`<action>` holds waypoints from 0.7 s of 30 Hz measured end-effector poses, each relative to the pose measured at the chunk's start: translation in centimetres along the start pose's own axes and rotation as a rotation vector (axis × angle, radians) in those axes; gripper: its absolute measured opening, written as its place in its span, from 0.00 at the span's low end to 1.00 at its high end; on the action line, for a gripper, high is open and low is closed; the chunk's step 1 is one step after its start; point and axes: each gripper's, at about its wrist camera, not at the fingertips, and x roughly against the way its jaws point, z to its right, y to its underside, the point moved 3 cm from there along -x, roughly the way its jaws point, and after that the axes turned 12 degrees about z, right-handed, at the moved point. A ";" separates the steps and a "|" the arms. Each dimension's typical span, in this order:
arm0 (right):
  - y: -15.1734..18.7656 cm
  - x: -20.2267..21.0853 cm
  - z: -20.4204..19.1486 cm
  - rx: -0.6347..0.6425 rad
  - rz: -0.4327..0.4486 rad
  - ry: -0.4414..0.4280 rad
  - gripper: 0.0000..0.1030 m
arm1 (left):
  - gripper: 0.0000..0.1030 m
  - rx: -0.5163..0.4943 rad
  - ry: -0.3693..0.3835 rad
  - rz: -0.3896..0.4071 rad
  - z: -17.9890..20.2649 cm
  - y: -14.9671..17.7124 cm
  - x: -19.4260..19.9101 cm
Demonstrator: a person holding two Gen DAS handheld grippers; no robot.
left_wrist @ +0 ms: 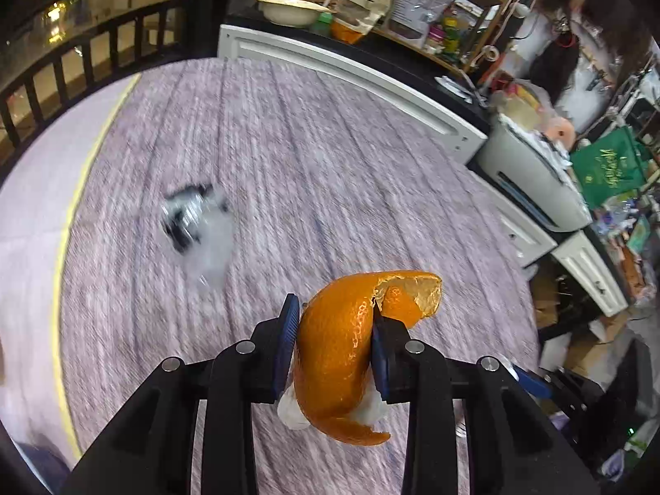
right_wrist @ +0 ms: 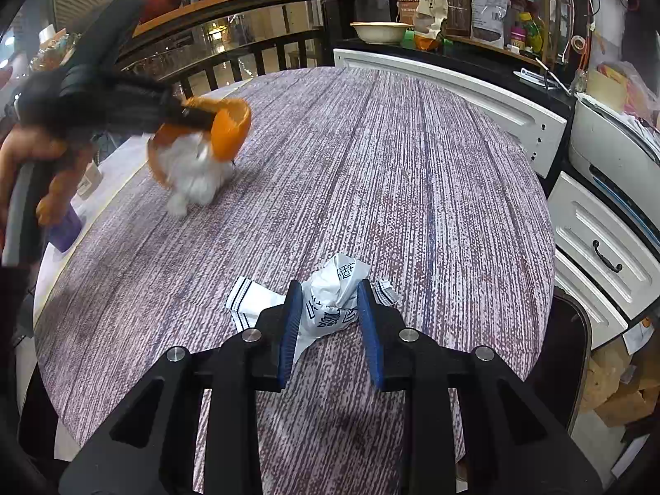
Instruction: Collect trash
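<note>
My left gripper (left_wrist: 333,321) is shut on a piece of orange peel (left_wrist: 338,354) together with a wad of white tissue (left_wrist: 291,410), held above the round table. In the right wrist view the left gripper (right_wrist: 198,119) shows blurred at the far left with the peel (right_wrist: 229,132) and tissue (right_wrist: 198,173) under it. My right gripper (right_wrist: 330,305) is closed around a crumpled white wrapper with black print (right_wrist: 330,297) lying on the table. That wrapper shows blurred in the left wrist view (left_wrist: 198,222).
The round table has a purple-grey woven cloth (right_wrist: 412,165). White cabinets (right_wrist: 453,95) and a printer (right_wrist: 610,152) stand to the right. A shelf holds a bowl (right_wrist: 379,31) and packets. A black railing (left_wrist: 62,74) runs behind. A purple object (right_wrist: 66,227) sits at the table's left edge.
</note>
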 end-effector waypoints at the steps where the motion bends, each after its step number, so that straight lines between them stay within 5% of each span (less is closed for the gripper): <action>1: 0.1 0.2 -0.1 0.002 0.001 -0.002 0.28 | 0.31 0.017 0.031 -0.013 0.3 0.6 0.1; 4: 0.4 0.7 -0.2 0.002 0.003 0.001 0.28 | 0.31 0.076 0.141 -0.086 0.9 2.4 -0.2; 6: 0.6 1.0 -0.1 -0.001 0.003 0.005 0.28 | 0.31 0.063 0.146 -0.094 1.1 3.1 -0.4; 13: 0.9 1.6 0.5 -0.022 0.008 0.022 0.28 | 0.41 0.020 -0.004 0.037 0.0 2.6 1.3; 17: 1.0 1.7 0.5 -0.025 0.009 0.021 0.28 | 0.43 -0.131 -0.144 0.165 1.7 3.2 3.3; 21: 1.2 1.5 0.6 -0.032 0.002 0.020 0.28 | 0.44 -0.225 -0.156 0.260 3.3 3.7 5.0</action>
